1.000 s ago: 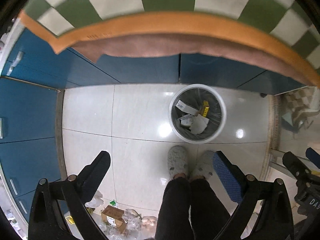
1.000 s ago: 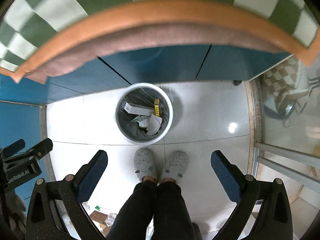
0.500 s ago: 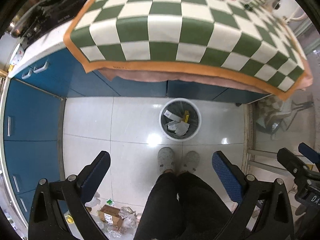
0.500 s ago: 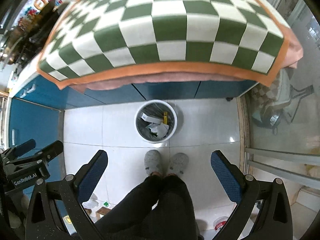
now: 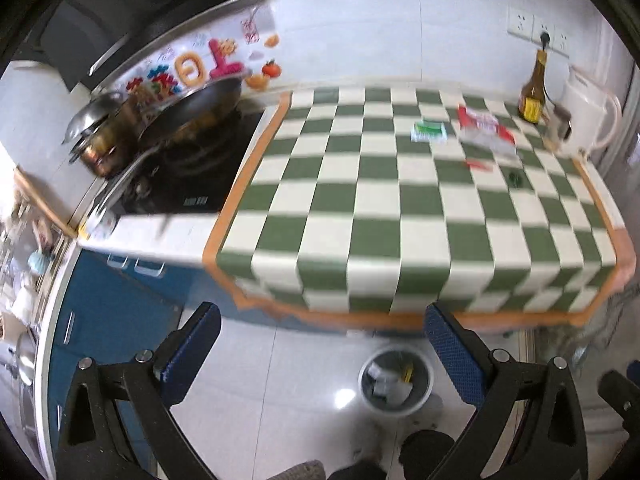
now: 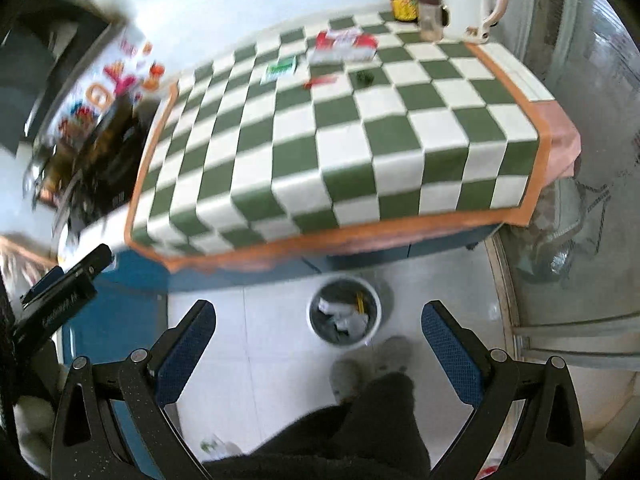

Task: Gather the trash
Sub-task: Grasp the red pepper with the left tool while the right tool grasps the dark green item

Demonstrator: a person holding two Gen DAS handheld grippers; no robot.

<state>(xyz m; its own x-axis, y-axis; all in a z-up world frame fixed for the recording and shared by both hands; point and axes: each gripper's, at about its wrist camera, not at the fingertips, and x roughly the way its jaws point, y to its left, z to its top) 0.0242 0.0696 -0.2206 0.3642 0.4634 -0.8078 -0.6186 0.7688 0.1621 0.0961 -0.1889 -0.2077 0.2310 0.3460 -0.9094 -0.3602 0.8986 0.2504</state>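
Observation:
A white bin [image 5: 396, 380] with wrappers inside stands on the floor below the counter; it also shows in the right wrist view [image 6: 344, 318]. On the green-and-white checked cloth [image 5: 400, 216] lie a red-and-white packet [image 5: 486, 126], a green-and-white wrapper [image 5: 429, 131], a small red wrapper [image 5: 478, 164] and a dark green scrap [image 5: 515, 178]. The right wrist view shows the packet [image 6: 344, 46], green wrapper [image 6: 280, 69], red wrapper [image 6: 320, 80] and scrap [image 6: 365, 77]. My left gripper [image 5: 320, 350] and right gripper [image 6: 318, 346] are open, empty, and held above the floor, short of the counter.
A brown bottle [image 5: 534, 92], a small jar [image 5: 558, 130] and a white kettle [image 5: 588, 120] stand at the counter's back right. A stove with a pan [image 5: 188, 116] is at the left. Blue cabinets [image 5: 120, 312] run below. The person's feet [image 6: 372, 360] are by the bin.
Both grippers have tilted up and risen from looking straight down at the bin and floor to facing the countertop. The trash on the cloth has come into view. Both stay open.

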